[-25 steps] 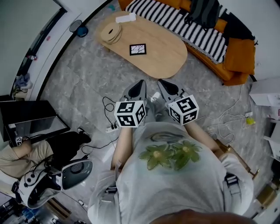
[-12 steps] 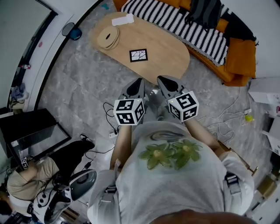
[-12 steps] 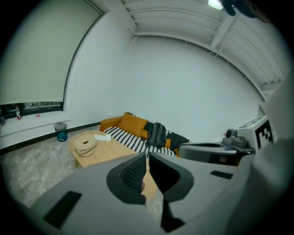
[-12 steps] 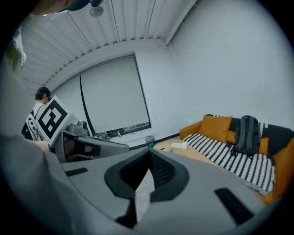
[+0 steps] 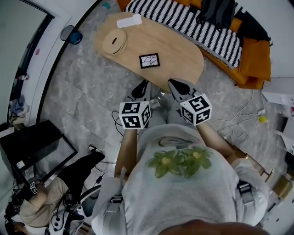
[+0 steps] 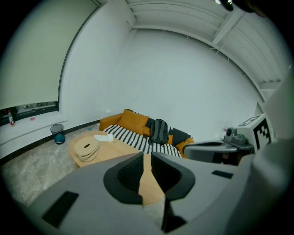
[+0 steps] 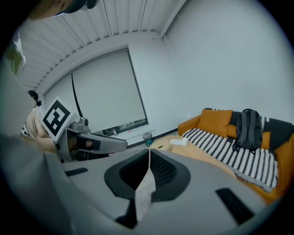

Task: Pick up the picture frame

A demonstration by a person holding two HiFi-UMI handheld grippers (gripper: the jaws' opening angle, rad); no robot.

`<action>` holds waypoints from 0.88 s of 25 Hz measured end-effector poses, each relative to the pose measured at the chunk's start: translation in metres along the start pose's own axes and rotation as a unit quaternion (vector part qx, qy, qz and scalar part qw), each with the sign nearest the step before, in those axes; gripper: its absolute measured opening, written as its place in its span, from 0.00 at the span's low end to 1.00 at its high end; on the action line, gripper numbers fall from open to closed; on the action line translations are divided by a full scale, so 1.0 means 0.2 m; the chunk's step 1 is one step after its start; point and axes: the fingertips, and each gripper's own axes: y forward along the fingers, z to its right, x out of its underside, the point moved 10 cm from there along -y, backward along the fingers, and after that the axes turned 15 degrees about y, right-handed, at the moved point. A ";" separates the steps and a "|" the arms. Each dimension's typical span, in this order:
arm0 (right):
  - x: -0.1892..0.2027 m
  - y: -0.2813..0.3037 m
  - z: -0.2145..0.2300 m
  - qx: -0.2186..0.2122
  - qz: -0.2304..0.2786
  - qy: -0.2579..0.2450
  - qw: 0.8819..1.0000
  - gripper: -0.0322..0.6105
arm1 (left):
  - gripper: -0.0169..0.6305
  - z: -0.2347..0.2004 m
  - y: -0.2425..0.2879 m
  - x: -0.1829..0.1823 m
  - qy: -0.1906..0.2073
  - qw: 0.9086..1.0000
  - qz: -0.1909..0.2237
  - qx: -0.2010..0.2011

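A small black picture frame [image 5: 149,60] with a white cracked-line print lies flat on the oval wooden table [image 5: 179,50]. Both grippers hover over the floor just short of the table's near edge, pointing at it. The left gripper [image 5: 140,89] is below and left of the frame; its jaws are opening, with a narrow gap and nothing between them. In the left gripper view [image 6: 146,158], tabletop [image 6: 115,149] shows through that gap. The right gripper [image 5: 180,86] [image 7: 149,153] is shut and empty, below and right of the frame. Neither gripper view shows the frame.
A stack of round wooden discs [image 5: 115,42] and a white cloth [image 5: 129,20] sit at the table's far left. An orange sofa with a striped blanket [image 5: 183,23] and a backpack [image 5: 218,11] runs behind. A blue bin [image 5: 73,34], floor cables [image 5: 239,121], and a crouched person [image 5: 41,206].
Both grippers have moved forward toward the table's near edge, and the table now sits closer in the head view.
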 end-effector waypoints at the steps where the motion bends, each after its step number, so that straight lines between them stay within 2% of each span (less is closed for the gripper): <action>1: 0.00 0.02 0.00 0.002 0.000 0.001 1.000 0.06 | 0.10 -0.02 0.01 0.00 0.001 1.000 -0.004 0.003; 5: -0.02 0.08 0.01 0.009 -0.001 0.004 1.000 0.07 | 0.13 -0.09 0.06 0.00 0.003 1.000 -0.016 0.013; 12: -0.04 0.17 0.09 0.024 -0.018 0.014 0.999 0.15 | 0.27 -0.14 0.15 0.02 0.020 0.999 -0.026 0.042; 22: -0.11 0.34 0.25 0.038 -0.029 0.029 0.998 0.21 | 0.30 -0.30 0.33 0.01 0.011 0.999 -0.048 0.016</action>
